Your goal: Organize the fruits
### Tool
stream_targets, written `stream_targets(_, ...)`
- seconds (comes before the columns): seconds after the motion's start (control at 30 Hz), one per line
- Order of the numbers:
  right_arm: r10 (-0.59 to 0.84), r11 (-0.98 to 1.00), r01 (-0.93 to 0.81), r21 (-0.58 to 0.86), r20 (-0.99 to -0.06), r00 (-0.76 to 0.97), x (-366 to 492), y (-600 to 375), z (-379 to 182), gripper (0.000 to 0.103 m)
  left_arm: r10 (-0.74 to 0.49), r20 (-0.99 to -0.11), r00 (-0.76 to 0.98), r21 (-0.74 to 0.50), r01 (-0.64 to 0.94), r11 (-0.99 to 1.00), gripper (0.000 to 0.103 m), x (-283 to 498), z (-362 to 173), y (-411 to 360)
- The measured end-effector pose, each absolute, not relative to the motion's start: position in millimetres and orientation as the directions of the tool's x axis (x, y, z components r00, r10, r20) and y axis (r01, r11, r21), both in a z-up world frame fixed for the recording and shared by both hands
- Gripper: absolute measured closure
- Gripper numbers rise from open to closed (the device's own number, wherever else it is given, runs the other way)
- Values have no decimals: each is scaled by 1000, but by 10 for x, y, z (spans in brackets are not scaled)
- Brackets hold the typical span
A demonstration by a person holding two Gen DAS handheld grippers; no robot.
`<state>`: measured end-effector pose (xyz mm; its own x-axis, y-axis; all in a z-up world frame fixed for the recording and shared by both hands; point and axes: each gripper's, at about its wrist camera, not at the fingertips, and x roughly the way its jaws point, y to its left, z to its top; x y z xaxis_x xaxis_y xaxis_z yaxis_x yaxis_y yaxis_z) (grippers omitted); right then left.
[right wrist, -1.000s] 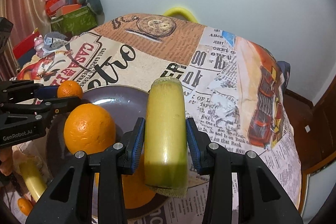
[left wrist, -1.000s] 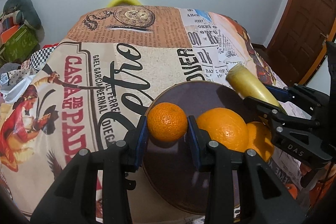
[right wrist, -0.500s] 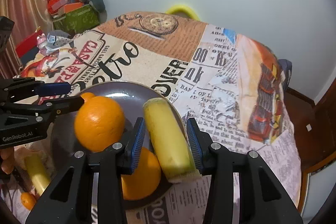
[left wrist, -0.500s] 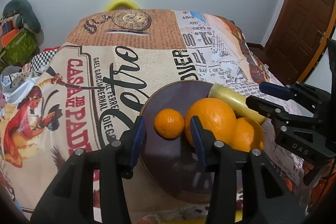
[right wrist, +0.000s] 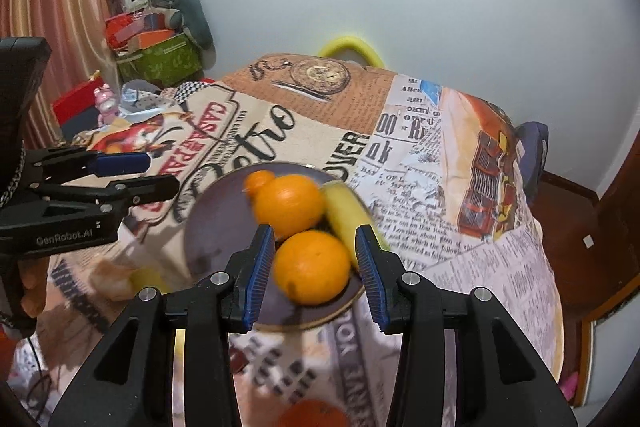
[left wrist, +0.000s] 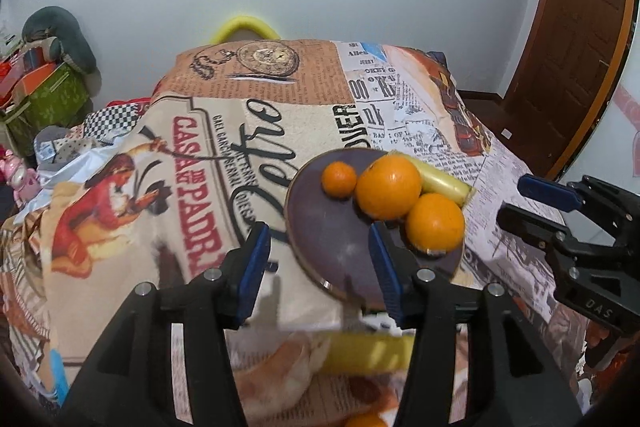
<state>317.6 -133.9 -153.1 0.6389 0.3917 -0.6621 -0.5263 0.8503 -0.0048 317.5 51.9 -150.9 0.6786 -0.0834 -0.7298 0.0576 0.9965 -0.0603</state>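
Observation:
A dark round plate point(left wrist: 332, 235) point(right wrist: 212, 231) lies on the printed tablecloth. On it sit a small mandarin point(left wrist: 339, 179) point(right wrist: 258, 181), a large orange point(left wrist: 388, 186) point(right wrist: 289, 205), a second orange point(left wrist: 435, 223) point(right wrist: 312, 267) and a yellow banana piece point(left wrist: 440, 182) point(right wrist: 346, 219) at the plate's right rim. My left gripper point(left wrist: 318, 275) is open and empty, raised above the plate's near left edge. My right gripper point(right wrist: 316, 271) is open and empty, raised over the near orange. Each gripper shows in the other view, the right point(left wrist: 560, 219) and the left point(right wrist: 120, 179).
Another yellow banana piece point(left wrist: 368, 351) and an orange point(left wrist: 366, 421) lie near the table's front edge, below the grippers. Boxes and a green bin point(right wrist: 160, 59) stand at the far left. A wooden door point(left wrist: 576, 39) is at the right.
My left gripper let go of the mandarin on the plate and my right let go of the banana piece at the plate's rim. Both opened, rose and pulled back.

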Motion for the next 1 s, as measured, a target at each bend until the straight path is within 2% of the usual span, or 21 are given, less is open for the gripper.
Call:
stream_targets(0.6, 437, 790, -610, 54, -747, 500, 2598, -917, -1985, 64, -59, -798, 600, -63, 14, 998, 52, 2519, -1874, 819)
stream_targets(0.7, 436, 780, -624, 51, -760, 483, 2599, -836, -2061, 58, -57, -821, 568, -63, 10, 998, 52, 2512, -2037, 883)
stream_targets(0.73, 430, 778, -627, 45, -766, 478, 2624, -797, -2100, 55, -54, -827, 559, -59, 10, 998, 50, 2515, -2079, 893)
stream_targets(0.8, 426, 773, -632, 44, -774, 468, 2640, -752, -2143, 54, -44, -840, 541, -47, 8, 999, 40, 2528, -2179, 906)
stream_targets(1.0, 414, 760, -649, 33, -794, 445, 2712, -635, -2242, 54, -60, -851, 522, -52, 30, 998, 30, 2557, -2364, 929)
